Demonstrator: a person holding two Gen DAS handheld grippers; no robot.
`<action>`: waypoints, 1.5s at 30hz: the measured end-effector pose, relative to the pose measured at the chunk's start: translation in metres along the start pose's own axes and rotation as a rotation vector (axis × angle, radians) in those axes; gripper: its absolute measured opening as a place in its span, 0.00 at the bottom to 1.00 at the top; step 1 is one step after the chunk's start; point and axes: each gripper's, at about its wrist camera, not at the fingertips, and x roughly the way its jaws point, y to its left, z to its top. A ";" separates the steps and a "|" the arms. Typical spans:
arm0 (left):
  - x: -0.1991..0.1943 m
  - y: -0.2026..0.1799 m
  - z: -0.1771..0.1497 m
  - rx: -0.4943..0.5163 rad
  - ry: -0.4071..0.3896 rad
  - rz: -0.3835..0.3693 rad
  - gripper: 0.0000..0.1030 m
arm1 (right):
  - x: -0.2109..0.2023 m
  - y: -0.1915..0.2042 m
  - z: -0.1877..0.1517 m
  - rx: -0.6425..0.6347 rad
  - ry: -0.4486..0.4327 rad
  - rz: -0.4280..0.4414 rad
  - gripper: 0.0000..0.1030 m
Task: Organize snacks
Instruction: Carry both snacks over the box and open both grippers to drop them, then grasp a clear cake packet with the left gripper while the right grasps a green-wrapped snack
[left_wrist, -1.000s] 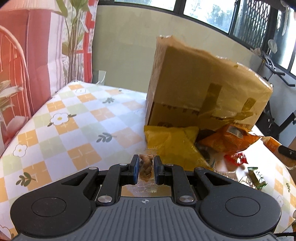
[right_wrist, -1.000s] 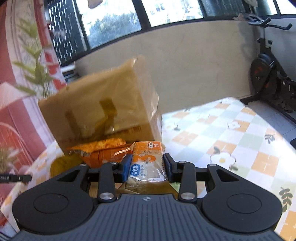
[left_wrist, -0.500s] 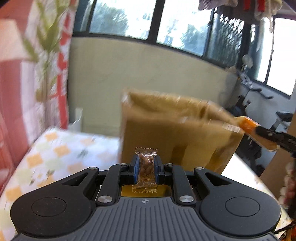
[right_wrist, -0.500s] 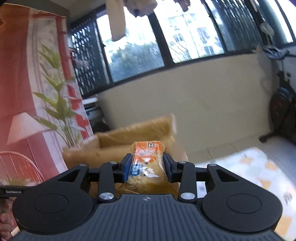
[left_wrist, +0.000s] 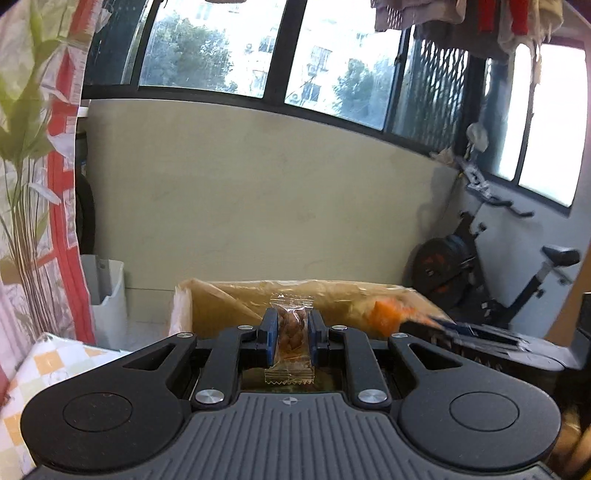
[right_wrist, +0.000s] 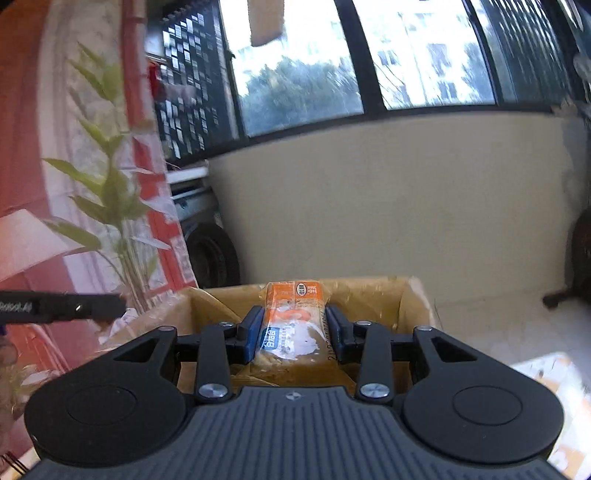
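Note:
My left gripper (left_wrist: 291, 321) is shut on a small clear packet of brown nuts (left_wrist: 291, 334), held upright above the open top of a cardboard box (left_wrist: 221, 302). My right gripper (right_wrist: 291, 321) is shut on an orange and white snack pack (right_wrist: 291, 325), also over the open cardboard box (right_wrist: 369, 299). The right gripper and its orange pack show blurred at the right of the left wrist view (left_wrist: 391, 317). The left gripper's dark tip (right_wrist: 74, 306) reaches in from the left of the right wrist view. The box's inside is mostly hidden.
A checked tablecloth with flowers (left_wrist: 48, 365) covers the table below left. A pale wall (left_wrist: 258, 203) stands behind the box under windows. An exercise bike (left_wrist: 498, 280) is at the right, a red patterned curtain and a plant (left_wrist: 33, 147) at the left.
Both grippers rose from the snack pile on the table to the level of the box's open top, each still holding its packet. The box's side has dropped out of view.

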 end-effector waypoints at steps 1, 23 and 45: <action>0.004 -0.003 0.000 0.013 0.006 0.020 0.21 | 0.005 -0.001 -0.001 0.017 0.024 0.011 0.41; -0.098 0.025 -0.043 -0.036 0.001 0.003 0.54 | -0.108 -0.030 -0.037 -0.060 -0.039 0.119 0.60; -0.093 0.025 -0.175 -0.184 0.205 0.066 0.54 | -0.116 -0.068 -0.204 -0.118 0.349 -0.104 0.59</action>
